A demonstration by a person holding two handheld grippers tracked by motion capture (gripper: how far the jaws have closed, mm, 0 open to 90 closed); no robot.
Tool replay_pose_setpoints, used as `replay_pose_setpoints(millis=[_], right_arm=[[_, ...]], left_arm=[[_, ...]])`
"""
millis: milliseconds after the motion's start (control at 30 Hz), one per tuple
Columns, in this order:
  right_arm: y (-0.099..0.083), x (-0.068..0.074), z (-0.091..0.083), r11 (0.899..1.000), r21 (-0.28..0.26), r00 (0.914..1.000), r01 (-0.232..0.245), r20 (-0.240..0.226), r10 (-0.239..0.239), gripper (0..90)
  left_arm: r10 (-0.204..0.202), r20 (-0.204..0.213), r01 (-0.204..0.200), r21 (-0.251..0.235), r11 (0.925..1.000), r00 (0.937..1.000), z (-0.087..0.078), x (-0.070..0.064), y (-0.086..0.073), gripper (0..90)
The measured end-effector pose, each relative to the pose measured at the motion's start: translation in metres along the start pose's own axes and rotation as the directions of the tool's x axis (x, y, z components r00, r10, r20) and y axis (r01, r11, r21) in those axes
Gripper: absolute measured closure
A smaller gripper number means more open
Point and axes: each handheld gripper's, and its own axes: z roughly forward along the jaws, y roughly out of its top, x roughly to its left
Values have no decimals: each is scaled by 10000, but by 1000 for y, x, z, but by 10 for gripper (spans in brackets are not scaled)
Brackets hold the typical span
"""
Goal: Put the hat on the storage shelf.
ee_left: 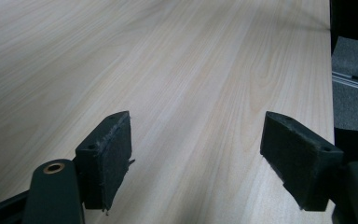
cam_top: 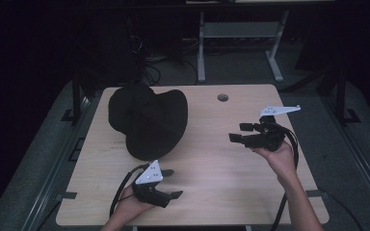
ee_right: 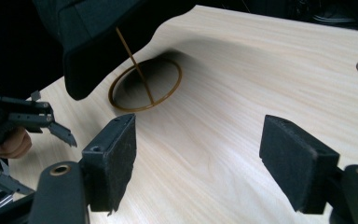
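Two grippers are held over the table [cam_top: 212,159], jaws spread and empty: the left gripper [cam_top: 172,183] near the front edge, the right gripper [cam_top: 240,132] well apart. Between them (farther back) the black hat [cam_top: 147,120] is propped on a brass ring stand [ee_right: 145,86].

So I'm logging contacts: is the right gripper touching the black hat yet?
Apart. The high view shows bare table between the right gripper and the black hat; its own view shows open jaws short of it.

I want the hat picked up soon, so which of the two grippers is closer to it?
The left gripper, at the table's near edge just below the black hat. The right gripper hovers farther off.
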Motion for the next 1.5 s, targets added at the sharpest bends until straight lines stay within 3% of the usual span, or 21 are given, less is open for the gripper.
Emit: replay_pose_setpoints(millis=[600,1167,1500], right_arm=[[-42,2,-14,9994,-8,9994,-332,42,332,257],[-75,8,-22,9995,13,9994,-327,110,327,247],[-107,9,-25,9987,-22,9985,-504,220,504,245]], left_arm=[[-218,-208,217,-58,9997,9995,-2,1,-1,194],[-242,-380,242,5,9997,9990,-4,2,-1,180],[-254,-431,255,10,9997,9987,-6,2,-2,180]])
